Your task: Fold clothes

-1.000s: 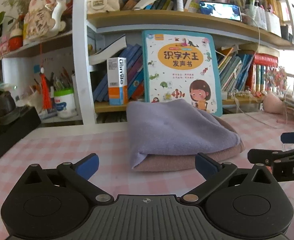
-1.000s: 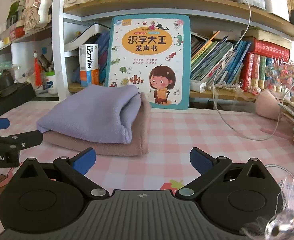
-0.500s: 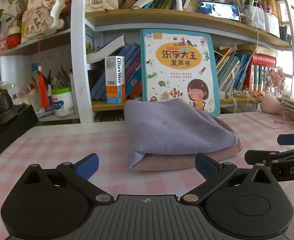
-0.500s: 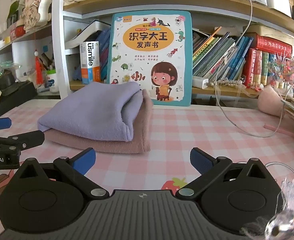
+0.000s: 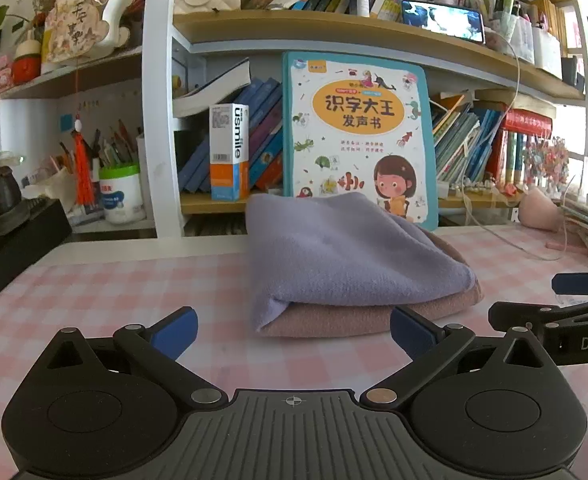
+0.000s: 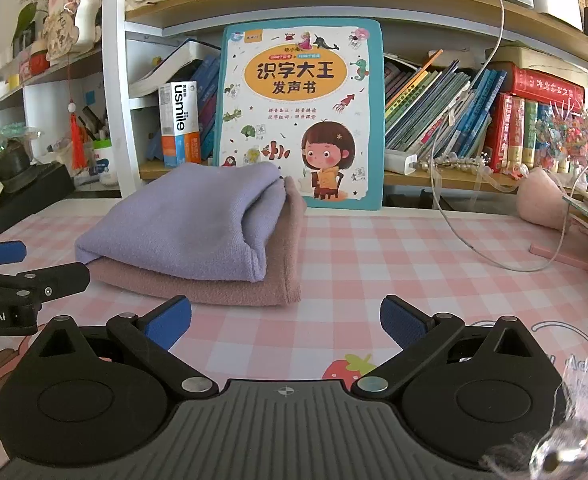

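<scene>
Two folded cloths lie stacked on the checked desk (image 5: 94,292) toward its back edge, just in front of an upright picture book (image 5: 358,136) leaning on the bookshelf (image 5: 158,120): a lilac cloth (image 5: 346,256) on top and a dusty-pink cloth (image 5: 334,316) beneath, the lower one showing along the near and right-hand edges. The left gripper (image 5: 293,326) sits low over the desk with its fingers spread wide and holding nothing, the stack directly ahead of it and apart from it. The right gripper (image 6: 286,318) is likewise spread wide and empty, with the lilac cloth (image 6: 190,220) and pink cloth (image 6: 230,288) ahead and to its left. Both cloths appear to be soft, thick knit or fleece: light, limp, and unlikely to slip, yet prone to sag and unfold if lifted by a single layer. The stack looks already folded, so little seems left to do. Should either piece need moving, the rounded folded edges facing the grippers offer the firmest hold, pinching all layers together; a loose open corner would probably let the layers peel apart.
</scene>
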`<action>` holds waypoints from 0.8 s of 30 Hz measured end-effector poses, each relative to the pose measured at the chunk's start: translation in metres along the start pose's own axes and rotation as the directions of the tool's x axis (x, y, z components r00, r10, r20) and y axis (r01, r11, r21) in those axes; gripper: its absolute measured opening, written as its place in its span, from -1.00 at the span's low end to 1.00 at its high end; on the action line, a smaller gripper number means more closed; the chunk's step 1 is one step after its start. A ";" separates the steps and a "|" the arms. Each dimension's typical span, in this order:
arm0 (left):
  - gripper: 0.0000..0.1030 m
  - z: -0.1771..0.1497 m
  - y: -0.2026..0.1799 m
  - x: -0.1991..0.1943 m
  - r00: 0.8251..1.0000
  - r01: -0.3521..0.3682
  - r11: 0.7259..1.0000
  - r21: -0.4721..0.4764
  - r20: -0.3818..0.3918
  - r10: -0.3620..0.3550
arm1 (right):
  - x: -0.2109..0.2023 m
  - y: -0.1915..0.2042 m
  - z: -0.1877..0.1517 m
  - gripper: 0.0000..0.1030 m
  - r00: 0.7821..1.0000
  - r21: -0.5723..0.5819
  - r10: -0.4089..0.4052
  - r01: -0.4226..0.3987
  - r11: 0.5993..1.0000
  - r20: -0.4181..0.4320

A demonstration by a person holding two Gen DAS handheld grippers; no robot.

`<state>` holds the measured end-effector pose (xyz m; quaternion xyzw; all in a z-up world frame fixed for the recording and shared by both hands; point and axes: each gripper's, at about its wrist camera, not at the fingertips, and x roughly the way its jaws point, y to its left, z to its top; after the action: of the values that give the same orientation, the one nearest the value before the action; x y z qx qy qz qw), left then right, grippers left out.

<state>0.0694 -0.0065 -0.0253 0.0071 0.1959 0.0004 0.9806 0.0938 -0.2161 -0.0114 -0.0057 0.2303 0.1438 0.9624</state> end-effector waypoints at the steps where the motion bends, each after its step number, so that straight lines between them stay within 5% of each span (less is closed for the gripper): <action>1: 1.00 0.000 0.000 0.000 1.000 -0.001 1.000 0.003 0.002 0.001 | 0.000 0.000 0.000 0.97 1.000 0.000 0.000 0.000 1.000 -0.001; 24: 1.00 0.000 -0.002 -0.001 1.000 -0.008 1.000 0.011 0.006 0.008 | 0.000 0.001 0.000 0.97 1.000 -0.004 -0.004 0.004 1.000 -0.002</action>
<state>0.0683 -0.0084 -0.0252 0.0132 0.1931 0.0031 0.9811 0.0937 -0.2146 -0.0115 -0.0081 0.2308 0.1421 0.9625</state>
